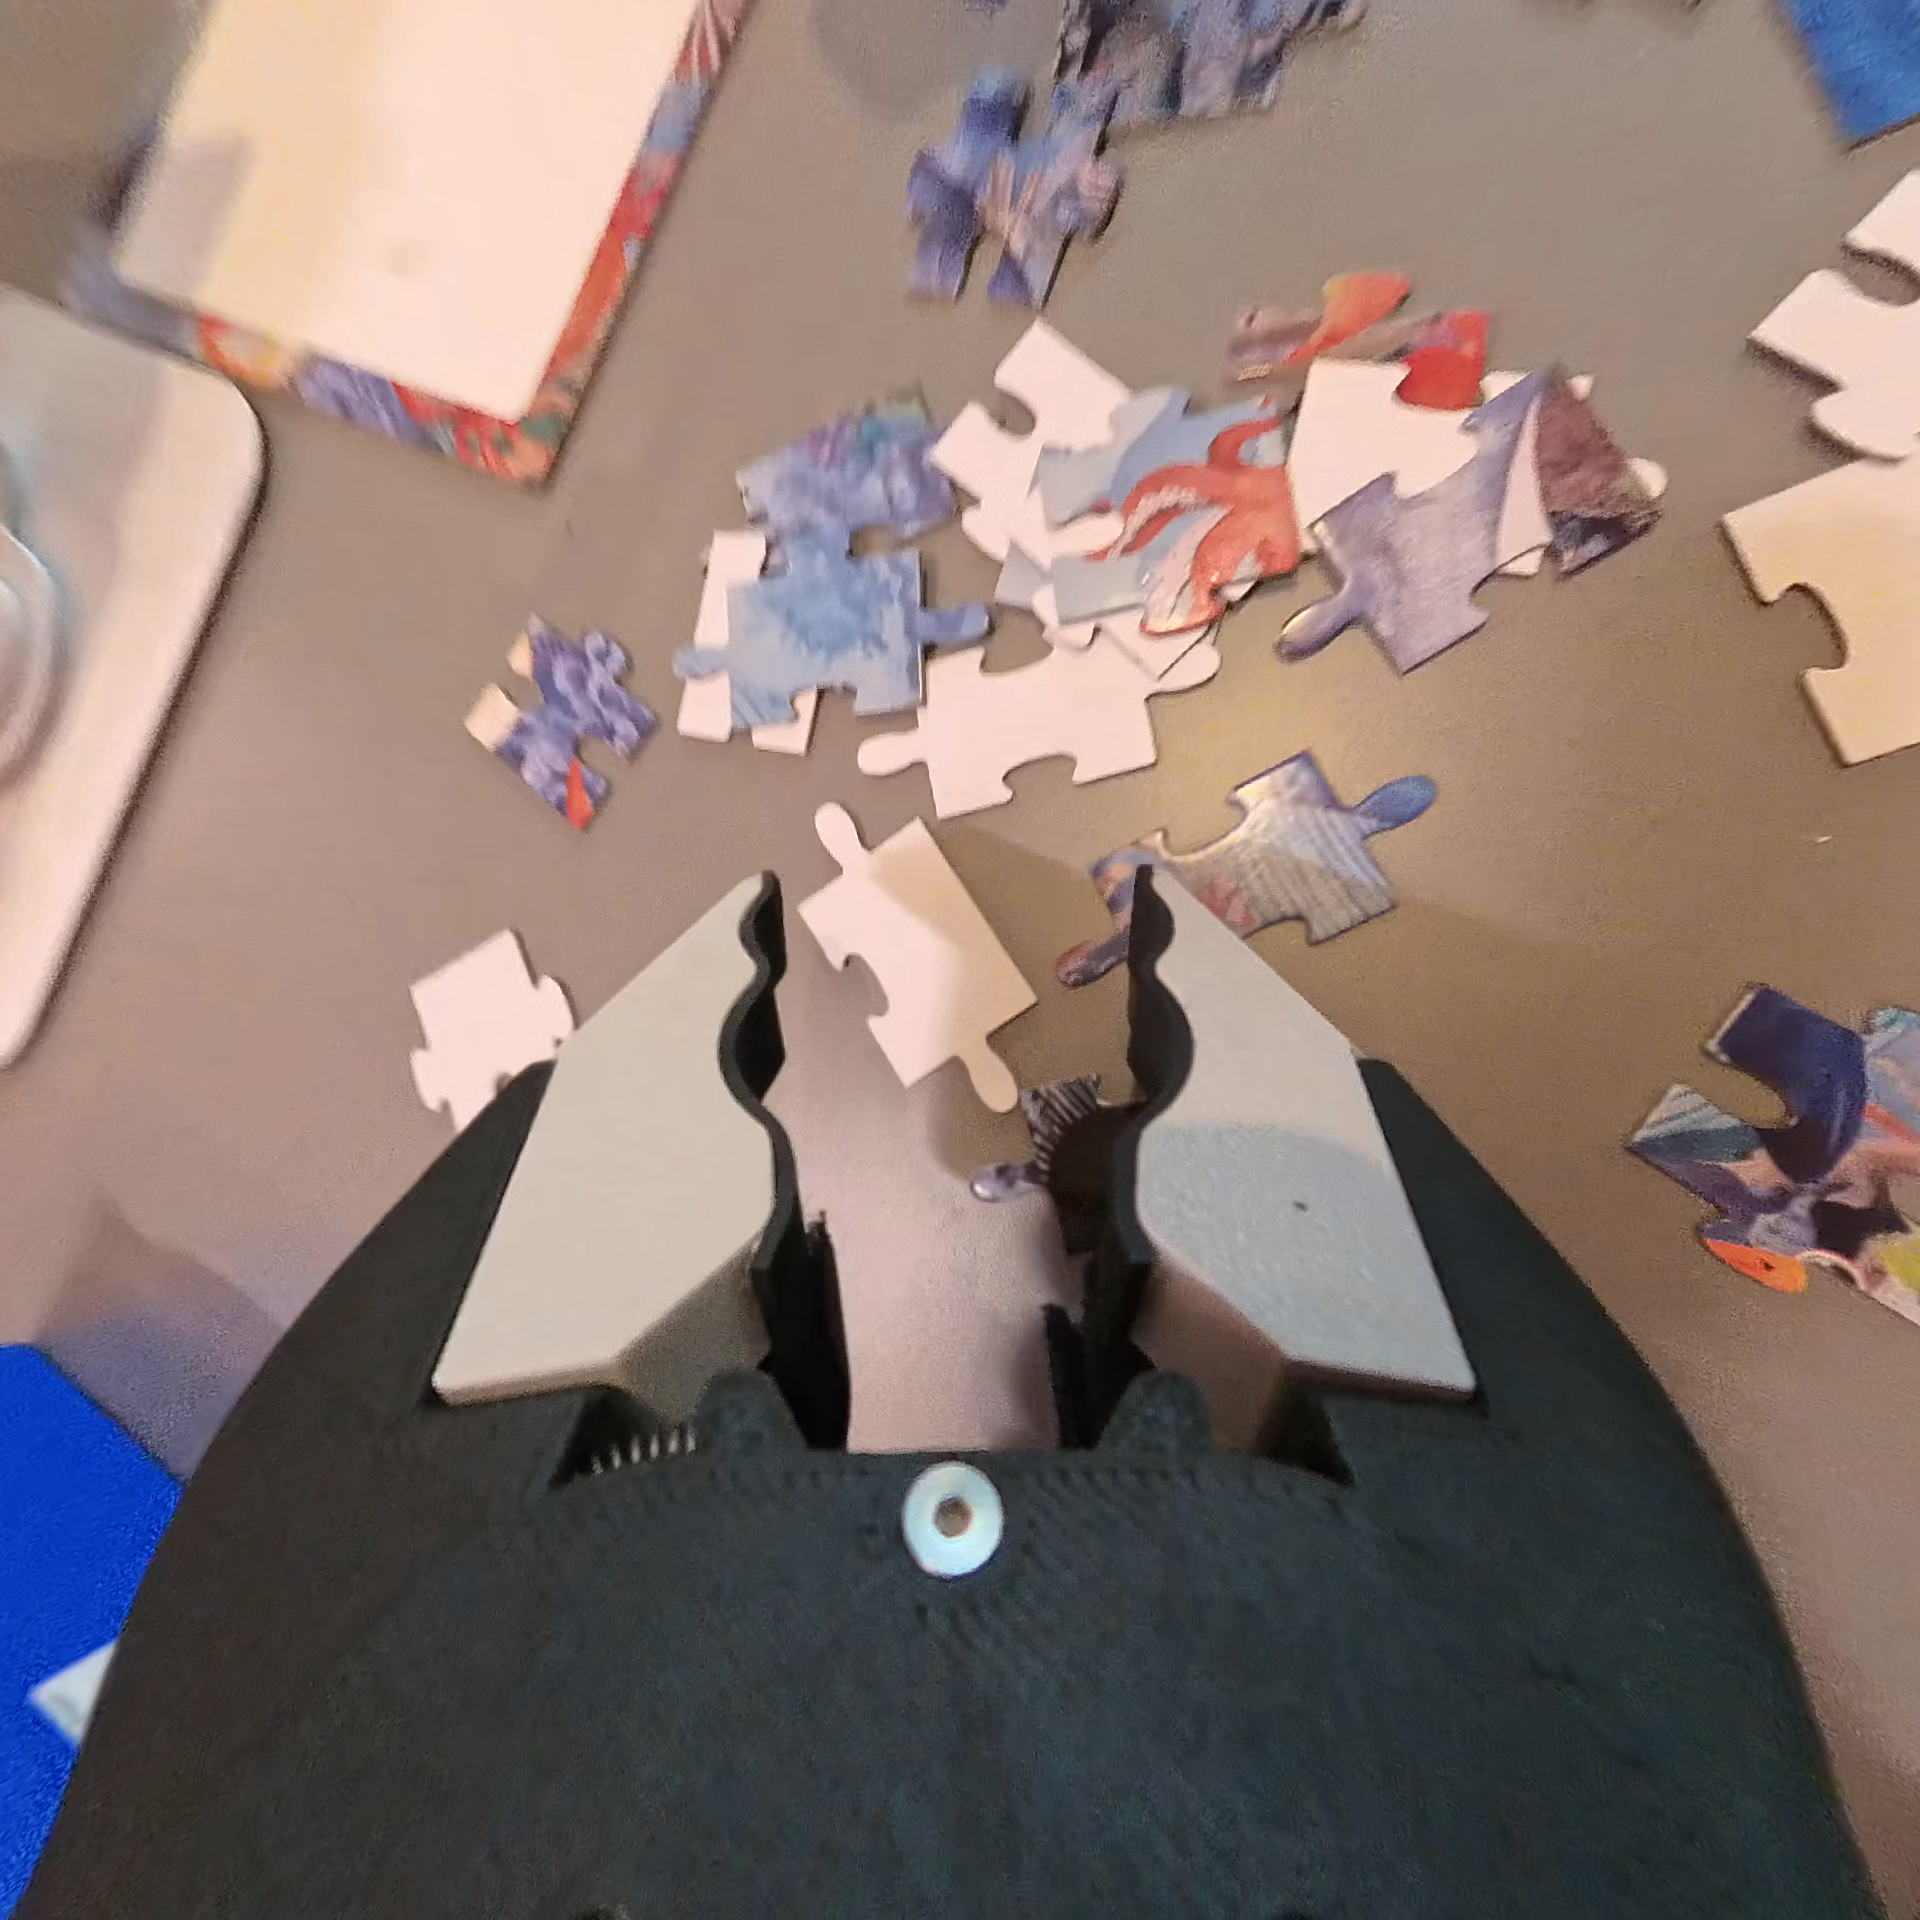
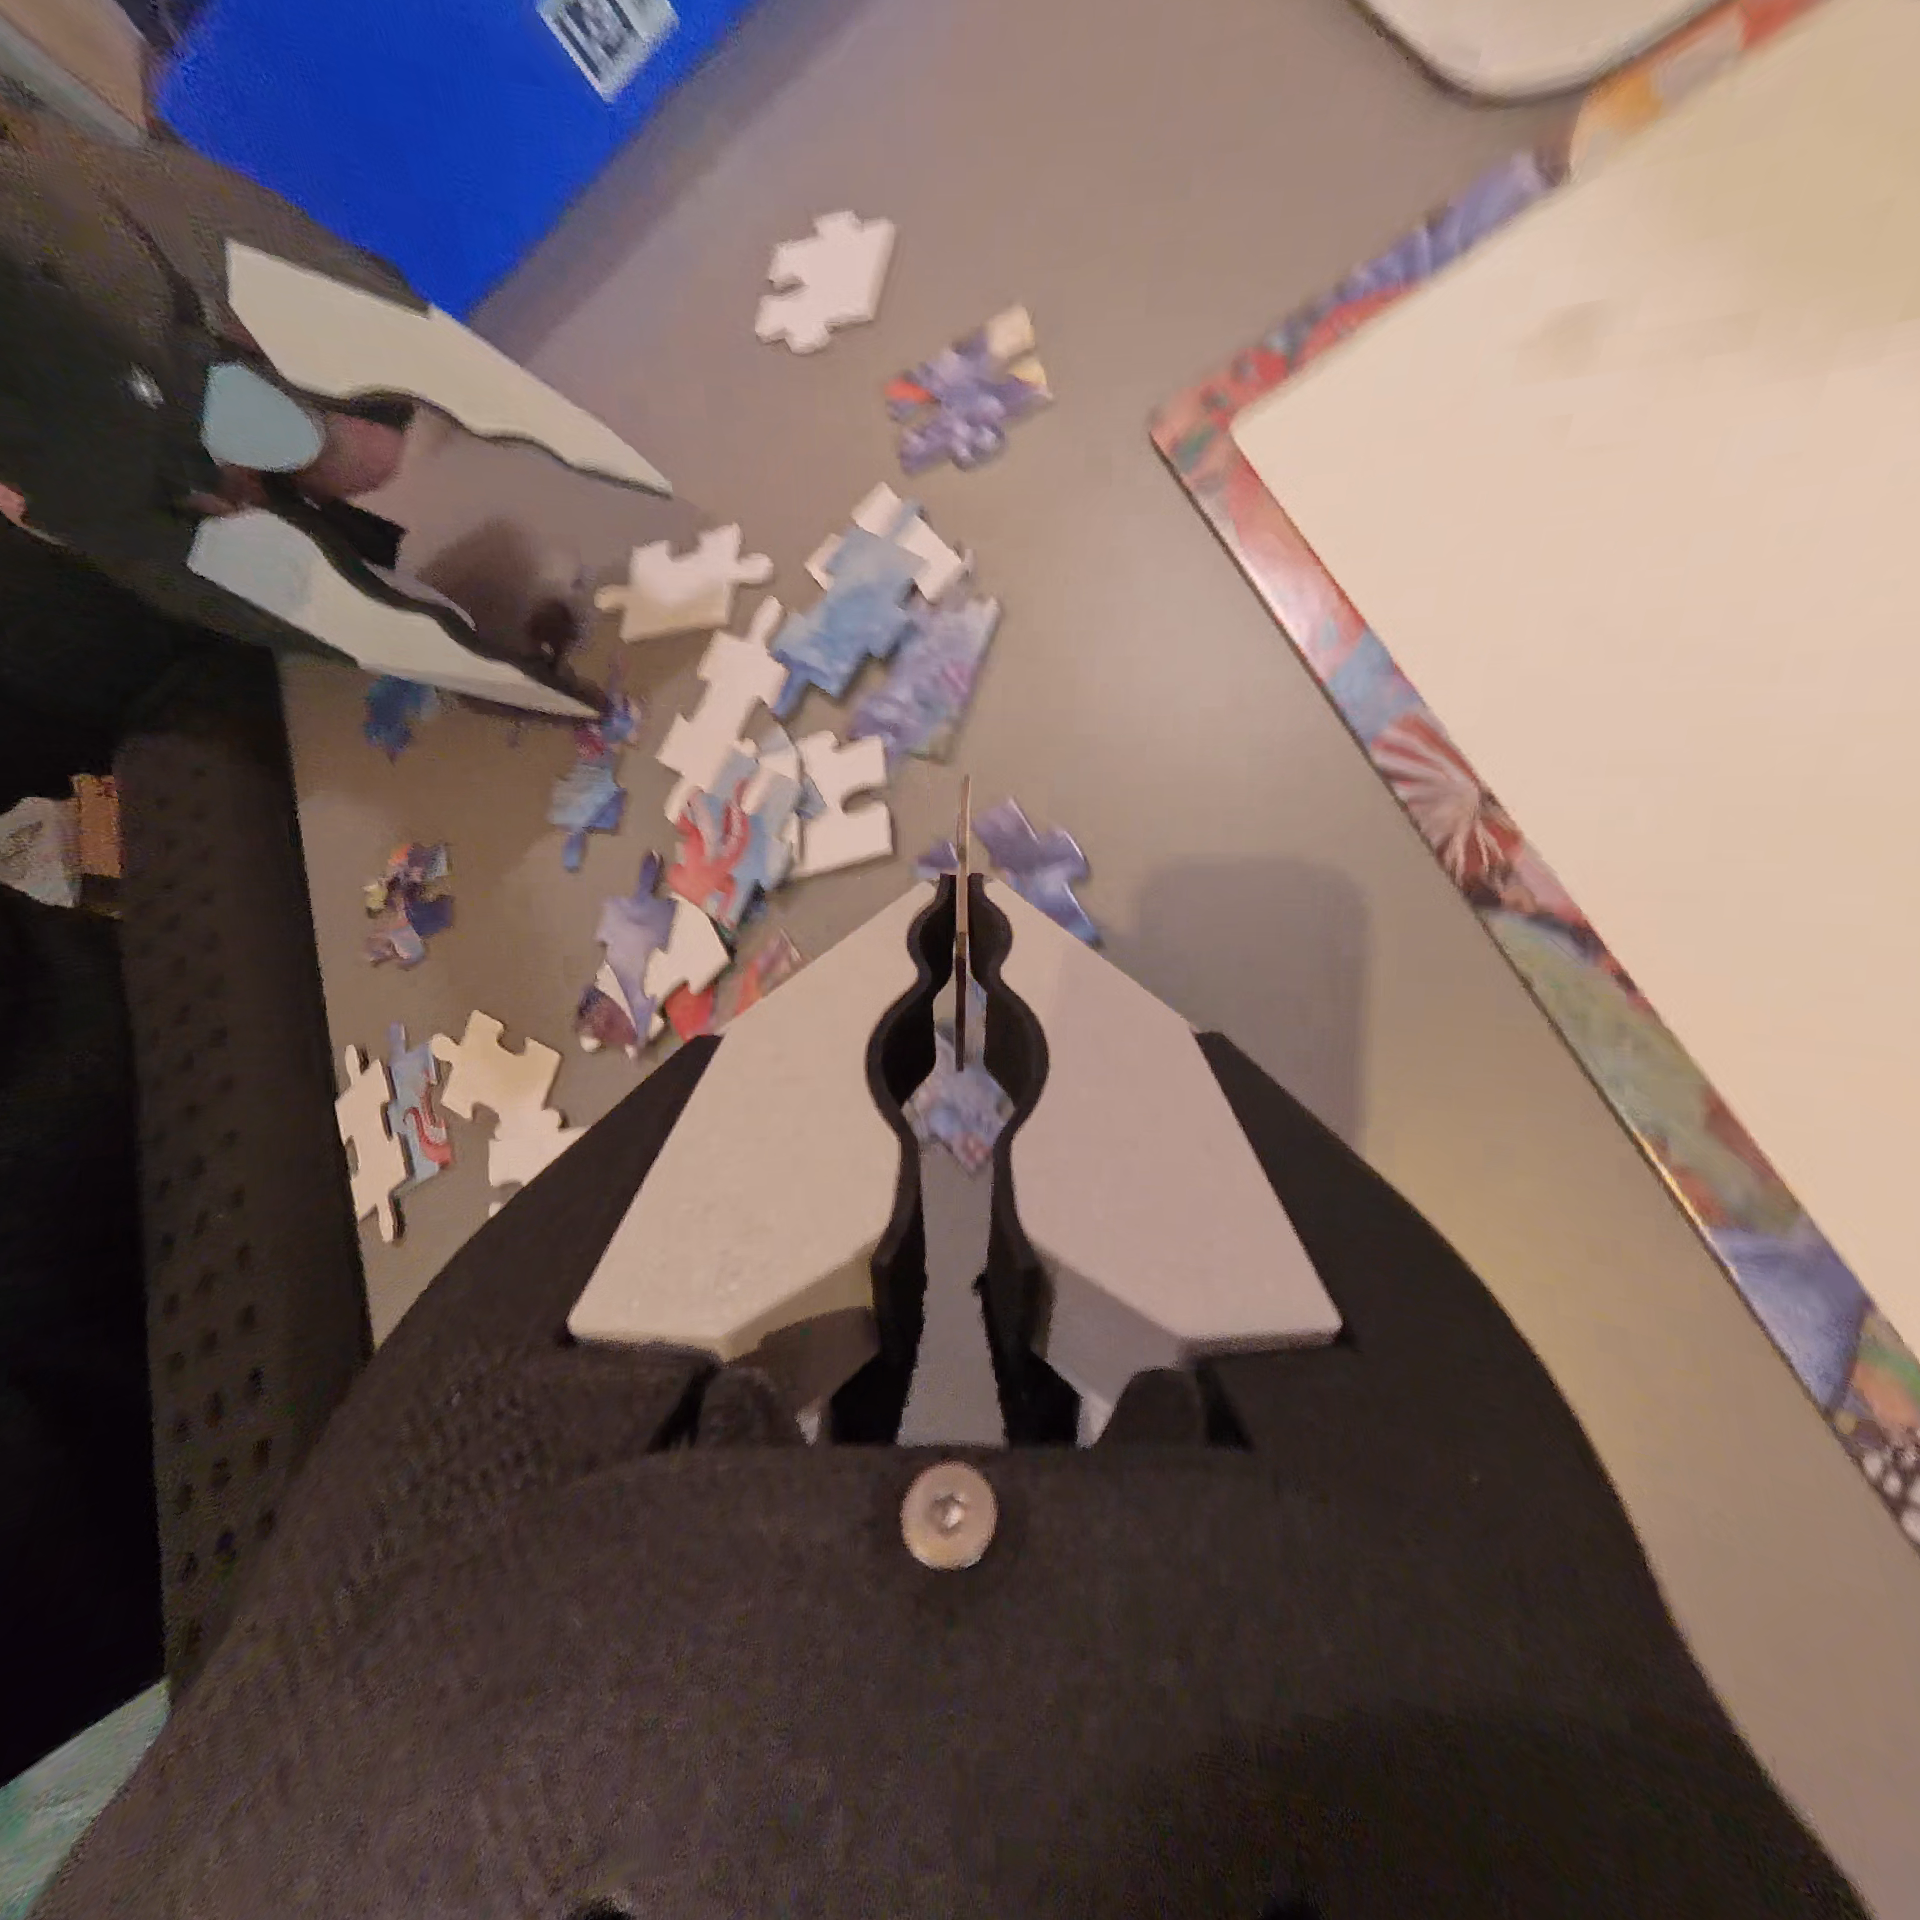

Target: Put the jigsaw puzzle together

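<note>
My left gripper (image 1: 956,883) is open low over the grey table. A white, face-down puzzle piece (image 1: 914,956) lies flat between its fingers, and neither pad touches it. A blue printed piece (image 1: 1278,873) lies by the right fingertip. My right gripper (image 2: 964,883) is shut on a thin puzzle piece (image 2: 966,831), held upright and edge-on, sticking out past the fingertips. The open left gripper also shows in the right wrist view (image 2: 632,601) at the left, above the scattered pieces (image 2: 748,790). A loose pile of blue, orange and white pieces (image 1: 1174,509) lies ahead of the left gripper.
A flat box with a white face and a colourful rim (image 1: 436,416) lies at the upper left; in the right wrist view its rim (image 2: 1434,790) runs along the right. A white rounded tray (image 1: 114,623) is at the left edge. A blue object (image 2: 416,125) lies behind. About 20 cm separates my left fingertips from my right.
</note>
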`<state>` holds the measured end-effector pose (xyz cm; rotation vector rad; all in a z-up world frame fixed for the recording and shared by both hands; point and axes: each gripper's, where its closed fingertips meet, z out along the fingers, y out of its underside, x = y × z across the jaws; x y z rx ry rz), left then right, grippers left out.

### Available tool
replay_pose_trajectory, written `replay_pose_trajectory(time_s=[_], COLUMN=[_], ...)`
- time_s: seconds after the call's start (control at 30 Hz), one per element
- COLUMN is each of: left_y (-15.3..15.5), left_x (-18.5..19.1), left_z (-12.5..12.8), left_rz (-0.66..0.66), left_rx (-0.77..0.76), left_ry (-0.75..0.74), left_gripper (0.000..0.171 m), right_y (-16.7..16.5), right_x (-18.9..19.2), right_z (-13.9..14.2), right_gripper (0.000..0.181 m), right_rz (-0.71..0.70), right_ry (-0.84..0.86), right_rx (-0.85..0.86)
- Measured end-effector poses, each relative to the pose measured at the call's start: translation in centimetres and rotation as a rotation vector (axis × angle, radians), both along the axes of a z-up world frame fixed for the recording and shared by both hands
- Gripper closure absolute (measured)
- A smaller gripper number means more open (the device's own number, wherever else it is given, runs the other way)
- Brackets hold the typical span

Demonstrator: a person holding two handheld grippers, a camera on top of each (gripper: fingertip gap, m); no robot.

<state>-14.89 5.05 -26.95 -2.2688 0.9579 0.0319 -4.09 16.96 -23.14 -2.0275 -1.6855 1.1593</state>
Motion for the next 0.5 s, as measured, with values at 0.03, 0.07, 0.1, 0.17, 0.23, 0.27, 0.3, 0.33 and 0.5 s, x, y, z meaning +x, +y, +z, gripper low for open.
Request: replay_pose_trajectory(time_s=[0.03,0.07,0.1,0.17,0.23,0.27,0.3,0.33,0.5], left_y=[-0.1,0.0,0.0,0.1,0.1,0.1,0.1,0.1,0.0], left_x=[-0.4,-0.5,-0.6,-1.1,-1.1,-1.0,-0.9,-0.9,-0.2], left_z=[-0.7,-0.9,-0.9,-1.3,-1.5,-1.6,-1.6,-1.6,-1.6], left_rz=[0.025,0.046,0.06,0.092,0.102,0.104,0.105,0.101,0.07], left_rx=[-0.043,-0.061,-0.072,-0.098,-0.112,-0.119,-0.116,-0.115,-0.101], left_ry=[-0.016,-0.058,-0.103,-0.14,-0.171,-0.195,-0.203,-0.206,-0.224], left_gripper=[0.104,0.103,0.106,0.108,0.119,0.121,0.122,0.124,0.15], right_y=[0.4,0.8,1.3,1.9,2.6,3.0,3.4,3.7,3.6], right_x=[0.6,1.0,1.4,2.0,2.3,2.4,2.4,2.4,2.1], right_z=[-0.7,-1.3,-1.8,-2.6,-3.2,-3.3,-3.2,-3.0,-1.5], right_gripper=[0.181,0.181,0.181,0.181,0.153,0.146,0.143,0.14,0.143], right_rz=[-0.006,-0.013,-0.026,-0.044,-0.077,-0.091,-0.106,-0.119,-0.116], right_ry=[-0.033,-0.059,-0.083,-0.127,-0.157,-0.17,-0.175,-0.177,-0.162], right_rx=[-0.01,-0.01,-0.001,0.007,0.026,0.045,0.073,0.1,0.205])
